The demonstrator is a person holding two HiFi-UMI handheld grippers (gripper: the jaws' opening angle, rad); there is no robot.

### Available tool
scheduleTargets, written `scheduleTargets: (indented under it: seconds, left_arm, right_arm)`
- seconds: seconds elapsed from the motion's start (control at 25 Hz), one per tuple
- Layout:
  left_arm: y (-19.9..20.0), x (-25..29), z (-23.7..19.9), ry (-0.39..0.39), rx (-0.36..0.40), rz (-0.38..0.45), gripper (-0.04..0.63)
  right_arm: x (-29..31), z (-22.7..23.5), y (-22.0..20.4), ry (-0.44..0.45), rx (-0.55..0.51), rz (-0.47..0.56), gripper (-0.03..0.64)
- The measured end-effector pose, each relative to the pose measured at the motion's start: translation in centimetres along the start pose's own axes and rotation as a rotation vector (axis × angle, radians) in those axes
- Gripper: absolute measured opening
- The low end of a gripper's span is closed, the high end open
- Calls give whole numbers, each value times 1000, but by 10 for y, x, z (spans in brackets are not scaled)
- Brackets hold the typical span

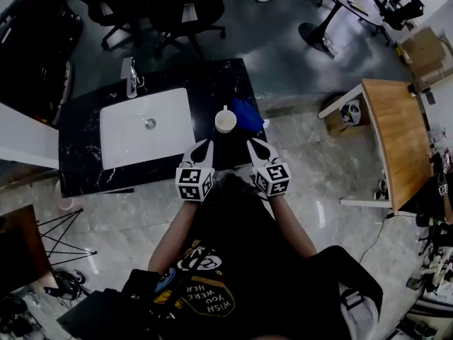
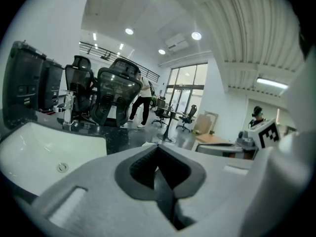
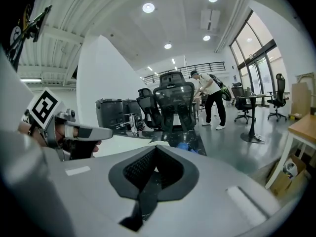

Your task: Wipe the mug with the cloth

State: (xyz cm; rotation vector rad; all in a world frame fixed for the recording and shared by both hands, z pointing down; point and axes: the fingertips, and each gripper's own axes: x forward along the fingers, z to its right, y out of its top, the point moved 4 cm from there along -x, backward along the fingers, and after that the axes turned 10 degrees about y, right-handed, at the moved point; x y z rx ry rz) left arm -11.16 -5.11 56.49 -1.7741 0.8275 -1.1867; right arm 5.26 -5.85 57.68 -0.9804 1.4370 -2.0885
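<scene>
A white mug [image 1: 225,121] stands on the black marble counter [image 1: 85,168], just right of the sink. A crumpled blue cloth [image 1: 248,115] lies against the mug's right side, and a bit of it shows over the jaws in the right gripper view [image 3: 183,146]. My left gripper [image 1: 207,144] hovers at the counter's near edge, a little short of the mug, shut and empty. My right gripper [image 1: 253,144] hangs beside it, just short of the cloth, also shut with nothing in it. Each gripper view shows its own jaws pressed together.
A white sink [image 1: 127,137] with a chrome faucet [image 1: 132,76] fills the counter's left part. Black office chairs [image 1: 177,13] stand behind the counter. A wooden table [image 1: 396,140] is off to the right, and a person [image 3: 212,100] stands farther back.
</scene>
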Motion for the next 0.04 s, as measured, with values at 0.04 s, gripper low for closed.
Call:
scheduleTargets:
  seconds: [0.04]
  left_arm:
    - [2,-2,-4,2,-35,7,2]
  right_arm:
    - [-1,0,0,3,4,1,3]
